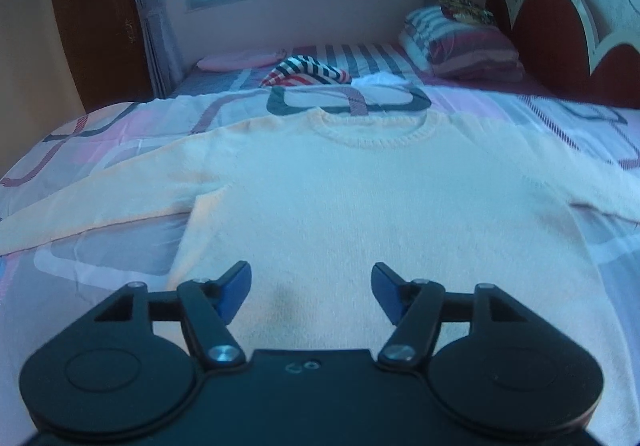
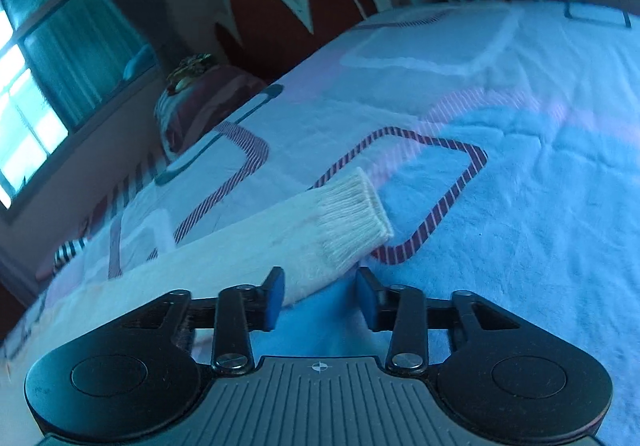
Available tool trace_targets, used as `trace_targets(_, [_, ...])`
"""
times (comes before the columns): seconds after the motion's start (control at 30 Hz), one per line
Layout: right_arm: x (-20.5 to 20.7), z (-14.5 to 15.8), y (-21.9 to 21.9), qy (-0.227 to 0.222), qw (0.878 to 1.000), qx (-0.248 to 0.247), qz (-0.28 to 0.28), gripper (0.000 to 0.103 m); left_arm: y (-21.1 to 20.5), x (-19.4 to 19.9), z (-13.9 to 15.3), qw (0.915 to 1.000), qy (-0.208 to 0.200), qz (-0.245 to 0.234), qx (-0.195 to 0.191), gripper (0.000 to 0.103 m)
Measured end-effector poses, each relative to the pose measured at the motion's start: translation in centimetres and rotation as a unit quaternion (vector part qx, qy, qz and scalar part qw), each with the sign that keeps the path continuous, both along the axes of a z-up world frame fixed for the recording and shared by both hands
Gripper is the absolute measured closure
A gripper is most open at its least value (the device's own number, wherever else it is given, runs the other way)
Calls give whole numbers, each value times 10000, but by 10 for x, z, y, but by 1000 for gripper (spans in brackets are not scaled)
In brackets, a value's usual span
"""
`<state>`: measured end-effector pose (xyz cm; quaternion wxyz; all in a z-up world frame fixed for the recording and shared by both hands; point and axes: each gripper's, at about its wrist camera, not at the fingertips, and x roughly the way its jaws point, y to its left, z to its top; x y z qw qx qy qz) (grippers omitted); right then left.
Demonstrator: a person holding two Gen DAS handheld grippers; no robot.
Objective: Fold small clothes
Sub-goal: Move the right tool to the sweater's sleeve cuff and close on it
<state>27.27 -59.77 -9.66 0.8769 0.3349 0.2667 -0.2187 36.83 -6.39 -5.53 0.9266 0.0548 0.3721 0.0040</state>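
Starting the fold: sweater [image 1: 360, 197] flat on bed [image 2: 520, 205]. Left gripper [image 1: 311, 294] open over hem; right gripper [image 2: 320, 298] open, straddling sleeve [image 2: 312, 230]. Next: pinch sleeve, fold inward.

sweater [image 1: 360, 205] hem: hidden behind tongs body | both sleeve ends: cut off by frame edges

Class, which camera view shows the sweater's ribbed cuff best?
The right wrist view: the ribbed cuff lies sharp and close on the bedspread, just ahead of the tongs. The left wrist view shows no cuff.
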Motion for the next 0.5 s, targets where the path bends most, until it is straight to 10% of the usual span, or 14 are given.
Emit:
trace_targets(0.1, [2,1,-5,-70,10000,37,3,67,-2,4,-2,9999,95,24,22,34])
trace_targets(0.23, [8,2,-8,-16,10000,42,60,100,-4,14,-5,9998,192,2,84,30])
trace_targets(0.5, [22,12,-14,176,9972,-700,169,101,-1,23,-15,9989,333,-36,329,30])
